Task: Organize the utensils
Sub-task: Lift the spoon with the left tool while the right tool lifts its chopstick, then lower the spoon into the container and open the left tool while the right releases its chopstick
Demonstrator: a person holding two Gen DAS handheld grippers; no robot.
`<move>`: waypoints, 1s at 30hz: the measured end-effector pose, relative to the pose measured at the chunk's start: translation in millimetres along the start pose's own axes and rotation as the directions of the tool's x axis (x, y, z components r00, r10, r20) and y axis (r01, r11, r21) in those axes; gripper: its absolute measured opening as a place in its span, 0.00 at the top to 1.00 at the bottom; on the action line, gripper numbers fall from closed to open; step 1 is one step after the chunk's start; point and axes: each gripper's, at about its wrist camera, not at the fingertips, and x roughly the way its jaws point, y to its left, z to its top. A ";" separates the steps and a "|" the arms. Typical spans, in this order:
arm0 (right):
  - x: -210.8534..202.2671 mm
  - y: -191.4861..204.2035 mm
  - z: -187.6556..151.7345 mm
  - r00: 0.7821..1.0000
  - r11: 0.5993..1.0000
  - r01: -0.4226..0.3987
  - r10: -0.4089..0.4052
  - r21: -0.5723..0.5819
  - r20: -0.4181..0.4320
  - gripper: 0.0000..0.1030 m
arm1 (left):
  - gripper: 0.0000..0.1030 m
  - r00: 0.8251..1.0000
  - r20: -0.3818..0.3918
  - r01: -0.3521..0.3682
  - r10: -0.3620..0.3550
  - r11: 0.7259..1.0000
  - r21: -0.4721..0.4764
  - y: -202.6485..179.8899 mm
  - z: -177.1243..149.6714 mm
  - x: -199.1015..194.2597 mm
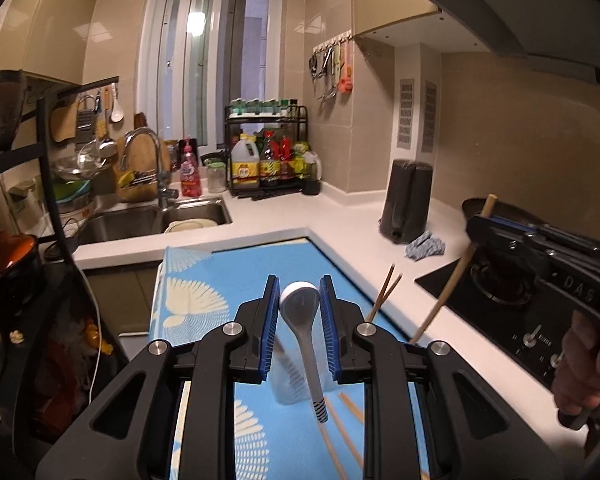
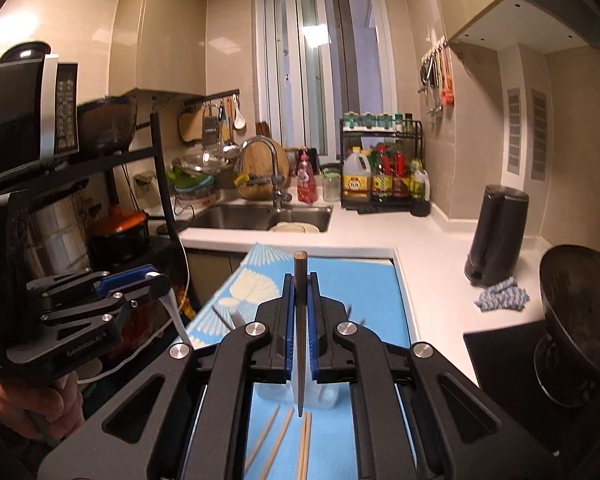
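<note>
My left gripper [image 1: 300, 282] is shut on a grey-white spoon [image 1: 300, 300], bowl up between the blue pads and striped handle hanging down. It is also in the right wrist view, where the left gripper [image 2: 160, 276] is at the left with the spoon's handle [image 2: 176, 316] drooping. My right gripper [image 2: 300, 278] is shut on a wooden chopstick [image 2: 300, 320] held upright; in the left wrist view the right gripper [image 1: 474, 222] carries that chopstick [image 1: 448, 292] over the counter's edge. Both hang above a blue patterned mat [image 2: 360, 280]. Loose chopsticks [image 2: 284, 436] lie on it, beside a clear container [image 2: 328, 396].
A black kettle [image 1: 408, 200] and a blue cloth [image 1: 424, 246] stand on the white counter at the right, next to the stove [image 1: 500, 304]. A sink [image 1: 148, 220] and a condiment rack [image 1: 268, 152] are at the back. A black shelf [image 2: 160, 184] with pots stands at the left.
</note>
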 end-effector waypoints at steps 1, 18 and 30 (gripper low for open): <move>1.7 0.6 7.4 1.000 1.000 -0.003 0.003 -0.002 0.010 0.94 | 0.80 1.000 0.006 0.008 -0.008 1.000 0.000 -1.1 5.6 1.5; 98.6 -16.6 11.4 1.000 1.000 0.015 -0.014 0.019 -0.016 0.94 | 0.80 0.998 -0.032 -0.044 0.047 0.997 0.066 -0.2 21.7 118.7; 127.6 -23.0 -50.9 0.992 0.999 0.004 0.002 0.046 -0.127 0.94 | 0.80 0.979 -0.205 0.009 0.002 0.999 0.050 -4.2 -36.0 160.8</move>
